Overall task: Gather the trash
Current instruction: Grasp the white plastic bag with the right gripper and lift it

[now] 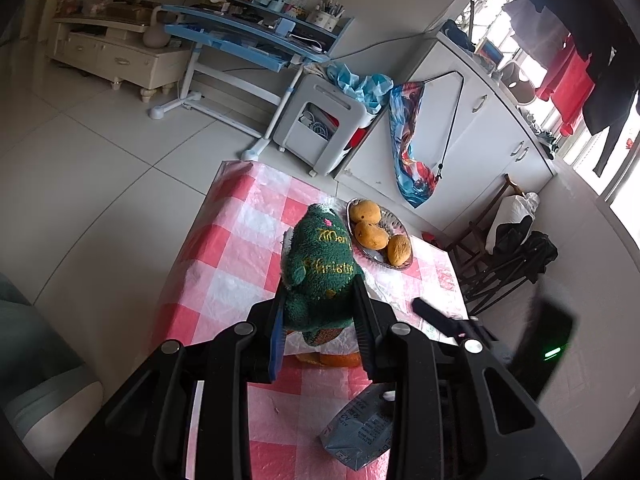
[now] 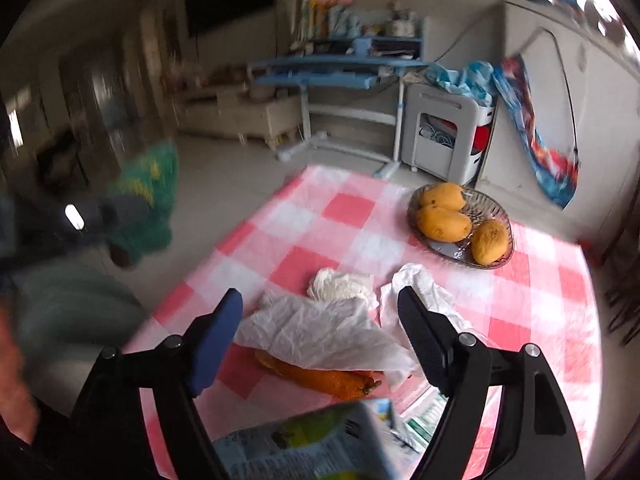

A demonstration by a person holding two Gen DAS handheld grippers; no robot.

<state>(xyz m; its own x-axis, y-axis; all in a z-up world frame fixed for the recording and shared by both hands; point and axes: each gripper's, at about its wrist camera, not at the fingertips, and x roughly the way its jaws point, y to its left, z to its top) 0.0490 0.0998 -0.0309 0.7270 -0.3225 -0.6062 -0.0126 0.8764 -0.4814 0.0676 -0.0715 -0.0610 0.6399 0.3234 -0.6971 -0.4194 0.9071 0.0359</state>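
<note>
Crumpled wrapper (image 2: pixel 320 332) lies between right gripper's (image 2: pixel 320 316) open jaws

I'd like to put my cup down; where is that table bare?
Bare cloth lies along the far edge, left of the mango bowl. The near middle is crowded: tissues, an orange peel and a carton.

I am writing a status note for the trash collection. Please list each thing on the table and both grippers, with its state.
left gripper: shut on the green knitted item, held above the table
green knitted item: gripped, upright
right gripper: open, empty, above the crumpled papers
crumpled papers: lying loose on the tablecloth
orange peel: lying partly under paper
carton: lying on the table
glass bowl: holds three mangoes
</note>
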